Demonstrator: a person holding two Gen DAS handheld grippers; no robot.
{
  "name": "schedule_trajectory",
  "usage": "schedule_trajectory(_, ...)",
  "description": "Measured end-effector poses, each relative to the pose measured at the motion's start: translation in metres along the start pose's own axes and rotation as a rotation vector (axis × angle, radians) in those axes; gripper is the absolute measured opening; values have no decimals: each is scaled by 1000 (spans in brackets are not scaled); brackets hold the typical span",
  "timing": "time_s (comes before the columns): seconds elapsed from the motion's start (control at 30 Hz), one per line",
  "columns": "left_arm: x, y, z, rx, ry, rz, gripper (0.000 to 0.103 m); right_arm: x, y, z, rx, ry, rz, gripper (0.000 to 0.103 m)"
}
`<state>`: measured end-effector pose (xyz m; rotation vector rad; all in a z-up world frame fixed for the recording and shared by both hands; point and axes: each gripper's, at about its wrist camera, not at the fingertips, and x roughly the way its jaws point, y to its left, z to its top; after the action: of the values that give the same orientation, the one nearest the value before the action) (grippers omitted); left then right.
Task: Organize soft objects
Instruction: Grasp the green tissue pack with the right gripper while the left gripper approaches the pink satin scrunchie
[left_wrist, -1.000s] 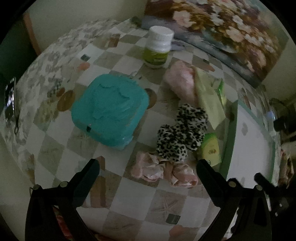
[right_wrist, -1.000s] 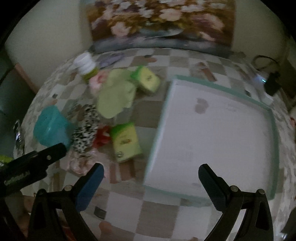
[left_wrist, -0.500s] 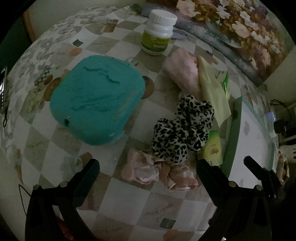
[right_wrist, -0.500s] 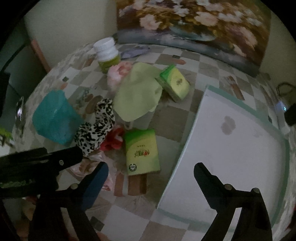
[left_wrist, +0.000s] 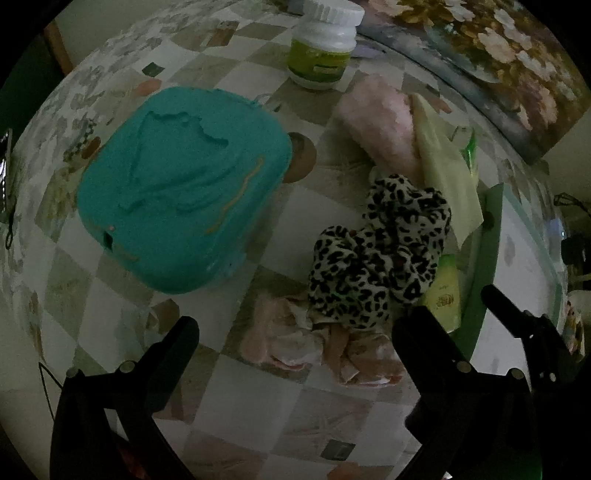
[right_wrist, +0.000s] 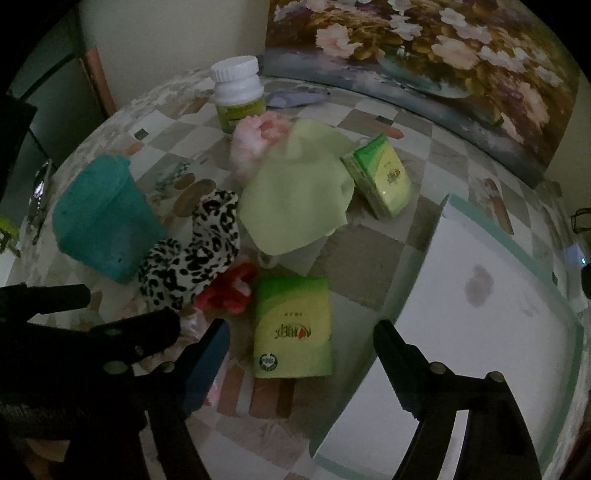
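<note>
Nothing sorted: leopard-print fabric scrunchie (left_wrist: 380, 254) and green tissue packet (right_wrist: 291, 328) lie loose on the table; white tray (right_wrist: 480, 332) bare. Left gripper (left_wrist: 295, 341) gapes empty; right gripper (right_wrist: 301, 345), jaws just narrowing, grips nothing.

Red scrunchie (right_wrist: 226, 287) half under leopard scrunchie (right_wrist: 192, 254)

I am in a dim room of a home: my worktop (right_wrist: 369, 236) wears a checked, flower-edged cloth, a big flower painting (right_wrist: 424, 48) leans against the plain wall behind it, and hair scrunchies (left_wrist: 380, 254), tissue packs (right_wrist: 291, 328) and a pill bottle (right_wrist: 240, 96) lie about.
</note>
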<state>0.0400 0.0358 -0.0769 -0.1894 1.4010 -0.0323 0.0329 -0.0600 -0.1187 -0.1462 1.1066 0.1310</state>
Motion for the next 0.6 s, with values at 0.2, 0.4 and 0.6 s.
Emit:
schedule_trajectory(0.2,3,-2,0,17,20,1,103,14,6,-3,-41,47,-7,70)
schedule_trajectory(0.4,12,-11,2,31,36,14,103,19,6,-6,-50,76,-23,51)
schedule_trajectory(0.6,27,-23,0,52,75,25,88,23,6,-8,-51,90,-25,51)
